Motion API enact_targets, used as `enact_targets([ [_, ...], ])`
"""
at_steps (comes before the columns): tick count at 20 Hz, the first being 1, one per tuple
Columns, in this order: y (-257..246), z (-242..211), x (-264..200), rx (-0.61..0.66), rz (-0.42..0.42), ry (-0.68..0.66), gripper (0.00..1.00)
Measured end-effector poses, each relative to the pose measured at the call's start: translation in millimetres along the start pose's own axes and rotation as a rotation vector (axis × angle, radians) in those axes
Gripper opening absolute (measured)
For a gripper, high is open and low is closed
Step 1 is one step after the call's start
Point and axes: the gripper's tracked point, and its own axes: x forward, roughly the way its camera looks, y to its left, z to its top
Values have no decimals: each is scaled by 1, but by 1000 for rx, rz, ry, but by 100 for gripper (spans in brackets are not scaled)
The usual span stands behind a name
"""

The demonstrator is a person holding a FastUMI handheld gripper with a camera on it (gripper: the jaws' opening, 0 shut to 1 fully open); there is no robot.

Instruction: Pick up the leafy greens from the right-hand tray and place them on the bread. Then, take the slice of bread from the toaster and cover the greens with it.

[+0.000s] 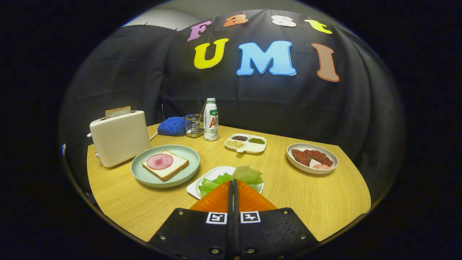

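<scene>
The gripper (232, 186) is shown with its two fingers drawn together, a thin slit alone left between them; nothing is seen pinched there. The leafy greens (242, 176) lie just ahead of and partly under the fingertips, on a white tray (213, 174). Whether the tips touch the leaves cannot be told, since the fingers cover the near part of the tray.

All other places are given from the white tray. To its left stands a pale green plate (144, 177) bearing a slice of bread (169, 169) topped with a round of ham (159, 161); no greens are seen on it. Left of and beyond that plate a toaster (119, 142) holds a second slice (118, 112), upright in its slot. Beyond the tray are a divided dish of beans (246, 143), a bottle (210, 119), a wire rack (194, 125) and a blue cloth (172, 126). To the right a bowl of meat (312, 157) rests on the wooden table (306, 195).

The greens step is judged to be in hand. The next move calls for the fingers to be parted, lowered astride the leaves and closed on them, before the leaves are carried left to the bread.
</scene>
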Motion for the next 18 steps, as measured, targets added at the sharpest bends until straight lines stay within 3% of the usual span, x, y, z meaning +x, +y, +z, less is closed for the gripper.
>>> enact_targets([
  [7,-7,-15,4,-2,-24,69,0],
  [13,-8,-46,15,109,-15,190,0],
  [15,-4,-50,20,163,13,195,11],
  [17,-5,-47,21,195,21,190,30],
  [18,-7,-46,26,203,15,185,33],
])
